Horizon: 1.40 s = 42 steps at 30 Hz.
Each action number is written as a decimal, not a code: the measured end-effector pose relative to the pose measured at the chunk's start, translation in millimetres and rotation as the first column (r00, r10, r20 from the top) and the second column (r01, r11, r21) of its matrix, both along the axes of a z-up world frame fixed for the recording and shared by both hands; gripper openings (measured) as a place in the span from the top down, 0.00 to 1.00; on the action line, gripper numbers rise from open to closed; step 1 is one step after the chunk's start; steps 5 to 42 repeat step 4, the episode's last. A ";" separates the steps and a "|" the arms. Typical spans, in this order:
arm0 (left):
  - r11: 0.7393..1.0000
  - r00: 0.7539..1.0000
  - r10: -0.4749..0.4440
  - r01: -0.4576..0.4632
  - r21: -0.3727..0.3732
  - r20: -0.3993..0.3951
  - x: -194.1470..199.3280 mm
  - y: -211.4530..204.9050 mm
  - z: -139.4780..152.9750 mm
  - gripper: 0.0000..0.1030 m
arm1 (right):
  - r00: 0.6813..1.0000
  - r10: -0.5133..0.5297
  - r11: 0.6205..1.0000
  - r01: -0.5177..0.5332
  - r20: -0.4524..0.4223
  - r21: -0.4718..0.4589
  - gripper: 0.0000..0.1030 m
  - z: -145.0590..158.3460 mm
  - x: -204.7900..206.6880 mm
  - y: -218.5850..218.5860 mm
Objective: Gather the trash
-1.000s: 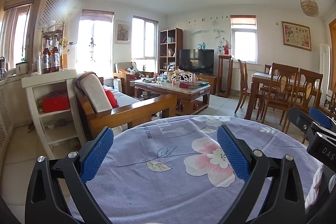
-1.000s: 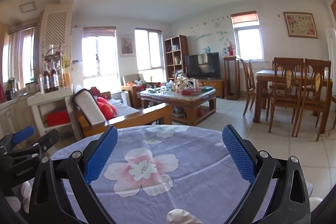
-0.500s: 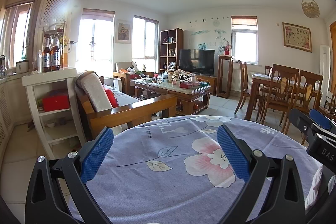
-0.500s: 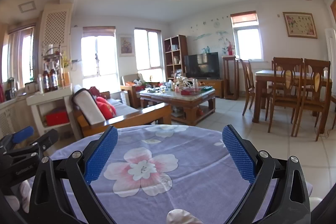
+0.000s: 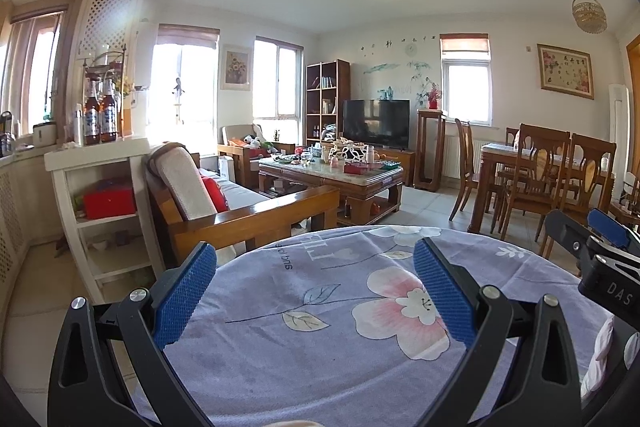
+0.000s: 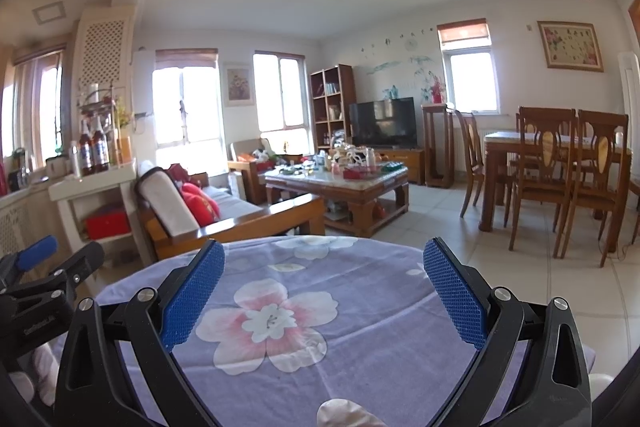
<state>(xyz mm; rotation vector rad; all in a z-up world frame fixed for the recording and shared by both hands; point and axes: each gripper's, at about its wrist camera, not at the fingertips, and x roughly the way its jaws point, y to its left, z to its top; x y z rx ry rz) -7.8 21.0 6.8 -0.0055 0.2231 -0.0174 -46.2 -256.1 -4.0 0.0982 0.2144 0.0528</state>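
Only one possible piece of trash shows: a pale, whitish, rumpled lump (image 6: 347, 414) lying on the purple flowered cloth (image 6: 360, 327). It sits close under the right gripper (image 6: 324, 267), behind its spread blue pads and roughly centred between them. The picture's lower edge cuts it off, so I cannot tell whether it is paper or tissue.

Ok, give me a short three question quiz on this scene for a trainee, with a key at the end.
1. True or false: the left gripper holds trash.
2. What pattern is on the purple tablecloth under the right gripper? A stripes, B flowers, C checks.
3. Fill in: the cluttered coffee table stands in front of the ___.

Key: 1 false, it is open and empty. 2 B. 3 television.
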 end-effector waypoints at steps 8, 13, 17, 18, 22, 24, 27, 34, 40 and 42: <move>1.000 1.000 -0.002 0.002 0.000 0.000 -0.1 -1.3 -0.2 0.05 | 1.000 0.000 1.000 0.000 -0.001 0.000 0.05 -0.1 -0.1 -0.3; 1.000 1.000 -0.002 0.002 0.000 0.000 -0.1 -1.3 -0.2 0.05 | 1.000 0.000 1.000 0.000 -0.001 0.000 0.05 -0.1 -0.1 -0.3; 1.000 1.000 -0.002 0.002 0.000 0.000 -0.1 -1.3 -0.2 0.05 | 1.000 0.000 1.000 0.000 -0.001 0.000 0.05 -0.1 -0.1 -0.3; 1.000 1.000 -0.002 0.002 0.000 0.000 -0.1 -1.3 -0.2 0.05 | 1.000 0.000 1.000 0.000 -0.001 0.000 0.05 -0.1 -0.1 -0.3; 1.000 1.000 -0.002 0.002 0.000 0.000 -0.1 -1.3 -0.2 0.05 | 1.000 0.000 1.000 0.000 -0.001 0.000 0.05 -0.1 -0.1 -0.3; 1.000 1.000 -0.002 0.002 0.000 0.000 -0.1 -1.3 -0.2 0.05 | 1.000 0.000 1.000 0.000 -0.001 0.000 0.05 -0.1 -0.1 -0.3; 1.000 1.000 -0.002 0.002 0.000 0.000 -0.1 -1.3 -0.2 0.05 | 1.000 0.000 1.000 0.000 -0.001 0.000 0.05 -0.1 -0.1 -0.3; 1.000 1.000 -0.002 0.002 0.000 0.000 -0.1 -1.3 -0.2 0.05 | 1.000 0.000 1.000 0.000 -0.001 0.000 0.05 -0.1 -0.1 -0.3; 1.000 1.000 -0.002 0.002 0.000 0.000 -0.1 -1.3 -0.2 0.05 | 1.000 0.000 1.000 0.000 -0.001 0.000 0.05 -0.1 -0.1 -0.3; 1.000 1.000 -0.002 0.002 0.000 0.000 -0.1 -1.3 -0.2 0.05 | 1.000 0.000 1.000 0.000 -0.001 0.000 0.05 -0.1 -0.1 -0.3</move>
